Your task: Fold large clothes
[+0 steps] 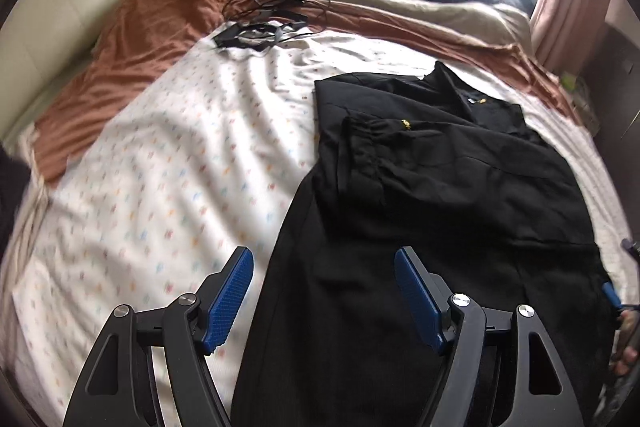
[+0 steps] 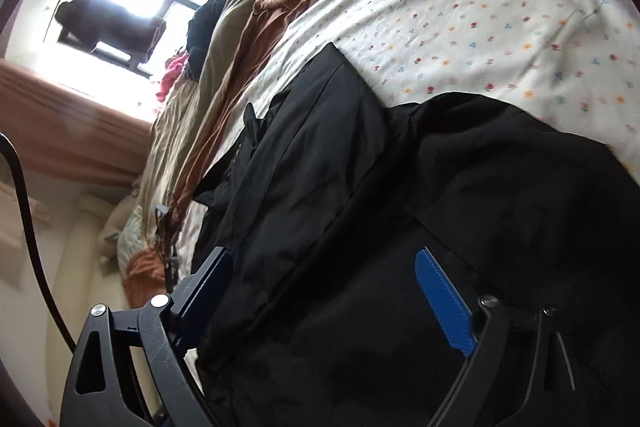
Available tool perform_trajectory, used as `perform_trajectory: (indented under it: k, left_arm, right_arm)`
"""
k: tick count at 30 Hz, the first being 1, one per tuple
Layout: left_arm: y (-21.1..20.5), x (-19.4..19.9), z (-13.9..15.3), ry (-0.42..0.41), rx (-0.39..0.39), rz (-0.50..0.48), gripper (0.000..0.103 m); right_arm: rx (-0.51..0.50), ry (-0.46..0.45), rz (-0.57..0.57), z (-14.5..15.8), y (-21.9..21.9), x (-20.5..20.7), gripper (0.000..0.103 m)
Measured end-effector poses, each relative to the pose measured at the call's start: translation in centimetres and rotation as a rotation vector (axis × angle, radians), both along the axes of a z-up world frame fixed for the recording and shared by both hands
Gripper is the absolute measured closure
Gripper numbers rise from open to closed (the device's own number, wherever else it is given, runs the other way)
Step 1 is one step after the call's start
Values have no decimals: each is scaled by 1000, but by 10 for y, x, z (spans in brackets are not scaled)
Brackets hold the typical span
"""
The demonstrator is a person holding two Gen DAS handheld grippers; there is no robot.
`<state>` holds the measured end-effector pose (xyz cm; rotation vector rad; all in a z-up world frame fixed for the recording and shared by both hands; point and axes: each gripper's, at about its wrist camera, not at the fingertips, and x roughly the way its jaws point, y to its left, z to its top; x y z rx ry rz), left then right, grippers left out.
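A black garment [image 1: 440,195] of smooth, matte cloth lies partly folded on the crinkled floral sheet [image 1: 168,155], filling the lower right of the left wrist view. The left gripper [image 1: 324,291] hangs tilted down over its near edge, blue ribbed pads wide apart, holding nothing. The right gripper [image 2: 324,291], rolled sideways, is spread wide with dark cloth between the fingers, not pinched. Only the left view shows the tangled black cables [image 1: 272,15] at upper centre.

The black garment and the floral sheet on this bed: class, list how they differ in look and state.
The black garment is plain and dark; the floral sheet is white with small coloured motifs. The garment is partly folded, a sleeve laid across it; the sheet lies spread, rumpled. The garment rests on the sheet. Both are cloth.
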<state>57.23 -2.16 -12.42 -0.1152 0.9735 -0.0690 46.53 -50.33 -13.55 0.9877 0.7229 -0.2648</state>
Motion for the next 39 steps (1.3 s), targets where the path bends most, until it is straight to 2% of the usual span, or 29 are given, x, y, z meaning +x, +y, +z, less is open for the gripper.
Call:
perform_trajectory:
  k: [3, 7, 10, 12, 17, 21, 26, 29, 32, 34, 36, 39]
  left_arm:
    - [19, -32, 7, -20, -23, 26, 19]
    - [44, -67, 15, -42, -50, 51, 15]
    - [61, -97, 19, -56, -43, 61, 15]
    - [74, -115, 17, -57, -59, 75, 15]
    - [101, -154, 3, -33, -104, 114, 15]
    - [112, -186, -3, -43, -138, 140, 15]
    - [109, -214, -6, -55, -164, 100, 16]
    - [106, -229, -9, -60, -185, 70, 19]
    - [106, -240, -17, -47, -214, 46, 30]
    - [108, -246, -25, -33, -227, 46, 40]
    - [107, -251, -34, -20, -247, 39, 42]
    - [105, -256, -48, 3, -256, 19, 48]
  right_arm:
    - [-23, 0, 31, 3, 10, -28, 1]
    - [-35, -20, 45, 7, 15, -77, 1]
    - [-62, -37, 70, 17, 16, -108, 1]
    - [-122, -40, 93, 26, 16, -128, 1]
    - [-243, 19, 169, 34, 10, -172, 1]
    - [-277, 37, 176, 37, 1, -212, 1]
    - [-293, 57, 157, 35, -13, -251, 1]
    - [-313, 77, 155, 29, -20, -268, 2]
    - [-305, 74, 166, 20, -25, -283, 3]
    - [-295, 73, 168, 14, -26, -290, 8]
    - [-271, 68, 170, 6, -32, -298, 21]
    - [-268, 72, 149, -4, -38, -308, 21]
